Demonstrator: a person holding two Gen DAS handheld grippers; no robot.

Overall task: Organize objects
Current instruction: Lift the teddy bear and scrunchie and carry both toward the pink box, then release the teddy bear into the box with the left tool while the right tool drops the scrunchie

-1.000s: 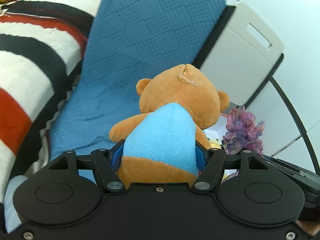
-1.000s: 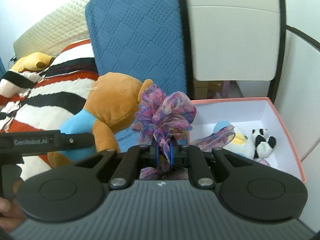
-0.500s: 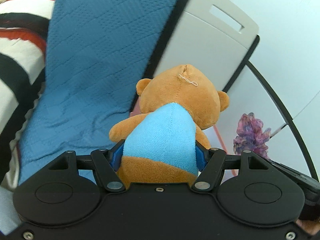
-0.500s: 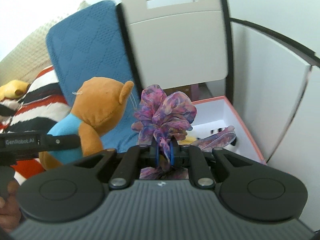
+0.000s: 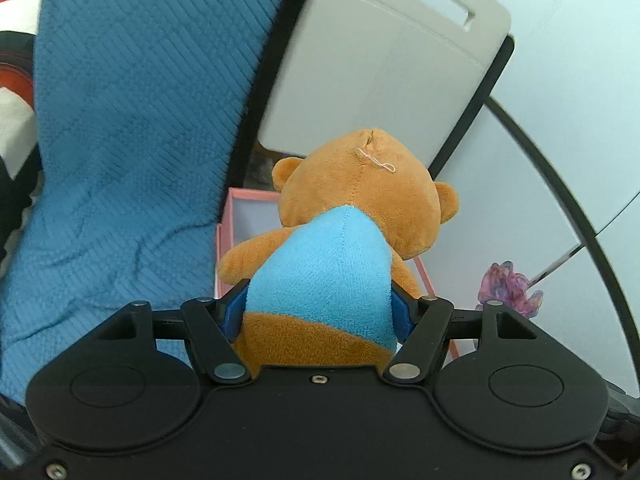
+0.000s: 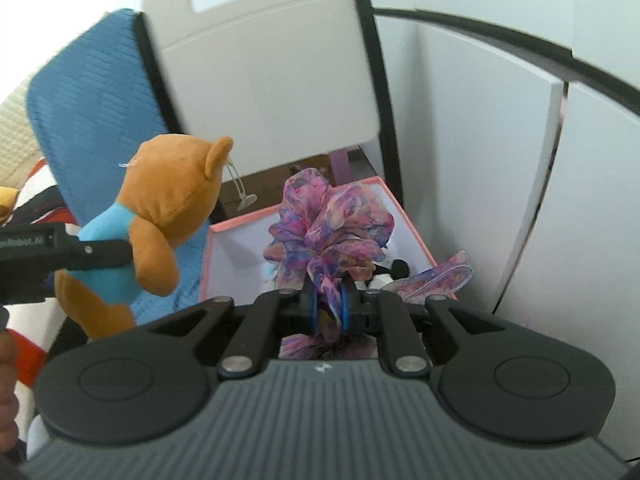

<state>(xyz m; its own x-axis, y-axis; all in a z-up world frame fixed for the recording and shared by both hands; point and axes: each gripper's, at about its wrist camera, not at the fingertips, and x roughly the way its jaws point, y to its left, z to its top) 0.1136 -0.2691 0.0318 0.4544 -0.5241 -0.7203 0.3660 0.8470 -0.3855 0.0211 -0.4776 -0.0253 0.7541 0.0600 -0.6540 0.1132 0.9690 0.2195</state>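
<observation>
My left gripper is shut on a brown teddy bear in a light blue shirt, held by the waist above the near left part of a pink box. The bear also shows at left in the right wrist view. My right gripper is shut on a purple and pink fabric scrunchie, held over the pink box. The scrunchie shows at right in the left wrist view. A small panda toy lies inside the box, mostly hidden.
A blue quilted cushion leans left of the box. A beige chair back with black frame stands behind it. White cabinet panels close the right side. A striped red, black and white blanket lies at far left.
Both grippers have swung right and forward with their loads. The bear now hangs over the pink box, and the scrunchie has moved further over the box.
</observation>
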